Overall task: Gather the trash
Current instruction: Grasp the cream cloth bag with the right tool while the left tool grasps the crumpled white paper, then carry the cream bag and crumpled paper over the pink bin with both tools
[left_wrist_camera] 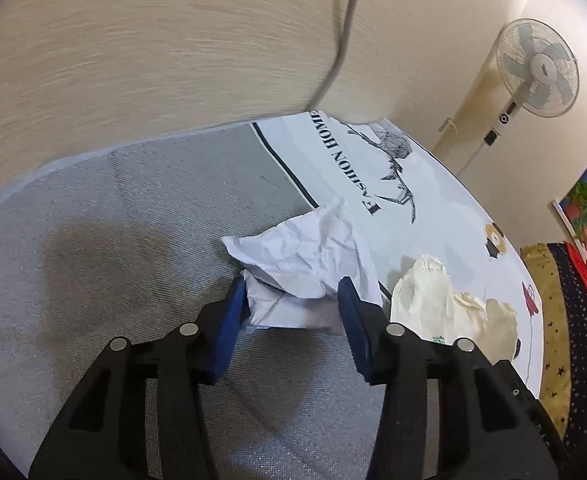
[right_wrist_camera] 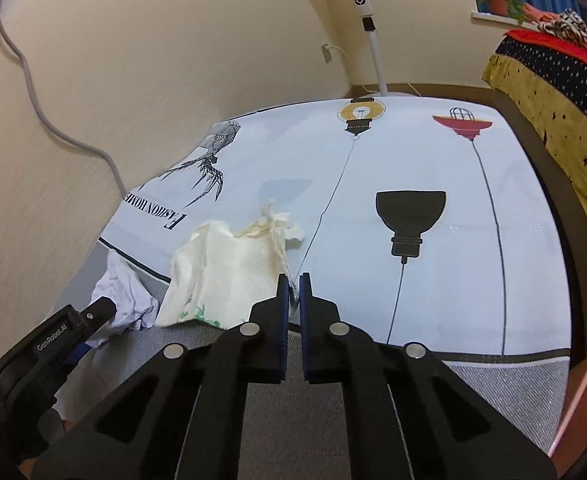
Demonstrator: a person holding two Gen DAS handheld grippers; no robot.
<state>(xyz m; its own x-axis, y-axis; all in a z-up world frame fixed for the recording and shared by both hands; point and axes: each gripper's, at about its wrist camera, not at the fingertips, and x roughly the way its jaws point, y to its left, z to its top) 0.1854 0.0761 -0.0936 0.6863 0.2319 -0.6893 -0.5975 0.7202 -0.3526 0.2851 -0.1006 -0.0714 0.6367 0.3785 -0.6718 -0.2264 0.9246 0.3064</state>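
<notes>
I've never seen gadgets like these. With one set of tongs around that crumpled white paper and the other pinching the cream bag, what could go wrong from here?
1. The left tongs only straddle the crumpled paper; it is bulky and springy, so it might slip out on closing.
2. The right tongs seem to pinch just a thin edge of the cream plastic bag, which could tear or slide free.
3. Both lie on the printed tablecloth; a low pinch could snag it.
</notes>
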